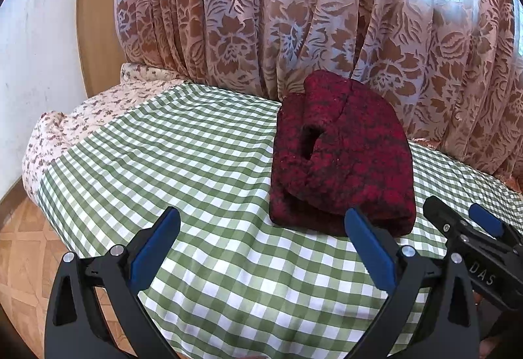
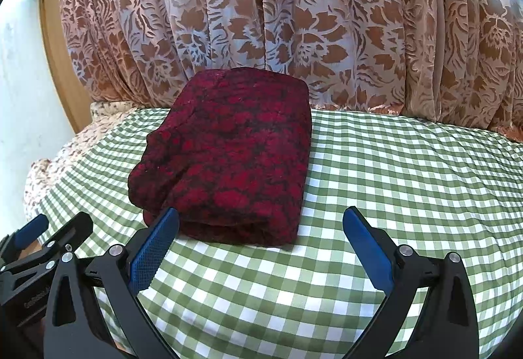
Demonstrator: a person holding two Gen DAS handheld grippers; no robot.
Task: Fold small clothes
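A dark red and black patterned garment (image 1: 340,156) lies folded into a thick bundle on the green checked cloth (image 1: 196,162). My left gripper (image 1: 261,221) hovers open just in front of it, slightly to its left, with nothing between its blue pads. In the right wrist view the same folded garment (image 2: 228,156) sits ahead and left of my right gripper (image 2: 261,221), which is also open and empty. The right gripper's body (image 1: 474,238) shows at the right edge of the left wrist view, and the left gripper's body (image 2: 42,247) at the lower left of the right wrist view.
A brown floral curtain (image 1: 294,15) hangs directly behind the garment. A floral sheet (image 1: 65,127) covers the left end of the surface, beside a white wall (image 1: 32,64). Wood parquet floor (image 1: 19,254) lies below on the left. Bare checked cloth (image 2: 408,169) stretches right of the garment.
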